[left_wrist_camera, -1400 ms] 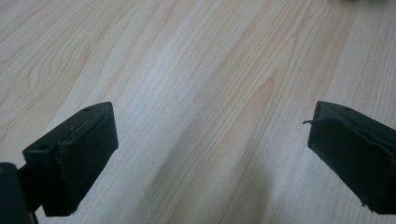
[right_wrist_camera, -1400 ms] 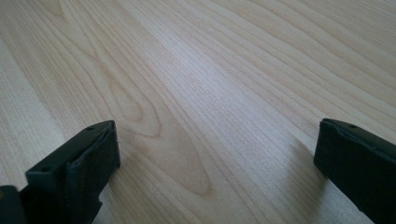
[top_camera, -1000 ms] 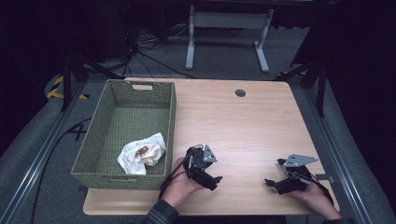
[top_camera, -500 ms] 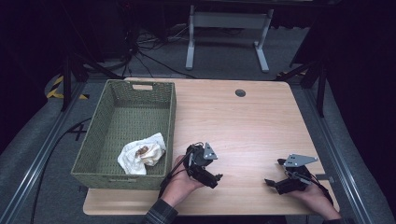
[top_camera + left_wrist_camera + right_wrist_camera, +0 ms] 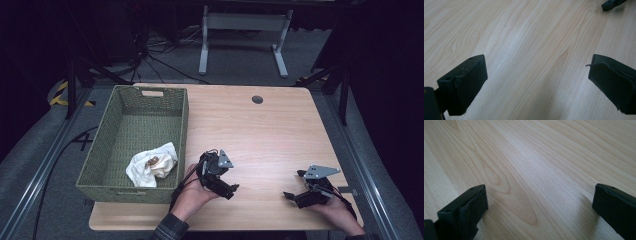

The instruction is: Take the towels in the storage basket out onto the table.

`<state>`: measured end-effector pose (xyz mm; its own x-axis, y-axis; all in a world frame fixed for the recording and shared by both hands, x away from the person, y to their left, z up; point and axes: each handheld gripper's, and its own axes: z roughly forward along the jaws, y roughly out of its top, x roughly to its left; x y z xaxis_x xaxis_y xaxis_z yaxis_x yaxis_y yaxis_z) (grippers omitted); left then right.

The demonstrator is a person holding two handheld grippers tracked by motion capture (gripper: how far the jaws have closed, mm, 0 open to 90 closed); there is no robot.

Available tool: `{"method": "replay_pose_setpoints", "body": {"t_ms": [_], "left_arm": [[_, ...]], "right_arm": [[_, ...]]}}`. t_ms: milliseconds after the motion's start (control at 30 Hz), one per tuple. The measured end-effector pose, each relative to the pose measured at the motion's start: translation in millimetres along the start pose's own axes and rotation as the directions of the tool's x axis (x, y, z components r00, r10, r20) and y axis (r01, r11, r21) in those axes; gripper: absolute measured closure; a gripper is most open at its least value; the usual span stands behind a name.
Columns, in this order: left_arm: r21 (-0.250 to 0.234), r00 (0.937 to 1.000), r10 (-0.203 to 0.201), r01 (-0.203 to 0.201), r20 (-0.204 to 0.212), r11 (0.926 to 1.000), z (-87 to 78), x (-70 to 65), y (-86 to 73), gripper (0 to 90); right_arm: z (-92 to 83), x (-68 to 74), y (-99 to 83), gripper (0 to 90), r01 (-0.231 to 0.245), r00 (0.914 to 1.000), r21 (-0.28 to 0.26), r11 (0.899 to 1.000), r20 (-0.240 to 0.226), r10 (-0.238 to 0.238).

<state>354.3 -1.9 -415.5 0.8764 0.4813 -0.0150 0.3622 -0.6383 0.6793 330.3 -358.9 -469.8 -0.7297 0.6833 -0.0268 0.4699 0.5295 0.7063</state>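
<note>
We hold the left hand-held gripper and right hand-held gripper spread wide, low over the desk near its near edge. The cloth lies in the basket at left.

Dim room, grey carpet floor, white metal stand behind wooden table

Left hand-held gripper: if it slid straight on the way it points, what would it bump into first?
Probably the right hand-held gripper, whose dark tip shows ahead and off to one side in the left hand-held gripper view. Between them lies bare table; depth is hard to judge.
</note>
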Motion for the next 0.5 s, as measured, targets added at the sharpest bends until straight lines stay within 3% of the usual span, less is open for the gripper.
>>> {"method": "replay_pose_setpoints", "body": {"t_ms": [200, 500], "left_arm": [[0.013, 1.0, 0.006, -0.006, 0.008, 0.9999, -3.4, 0.4, 4.1, 2.5], [-0.023, 0.9999, -0.007, 0.007, 0.013, 0.9997, -10.5, 4.2, 9.5, 2.6]], "right_arm": [[0.1, -0.4, 0.0, 0.4, 0.005, 1.0, -0.003, 1.0, 0.002, -0.005], [0.0, -0.4, 0.0, 0.4, 0.006, 1.0, -0.003, 1.0, 0.002, -0.006]]}}
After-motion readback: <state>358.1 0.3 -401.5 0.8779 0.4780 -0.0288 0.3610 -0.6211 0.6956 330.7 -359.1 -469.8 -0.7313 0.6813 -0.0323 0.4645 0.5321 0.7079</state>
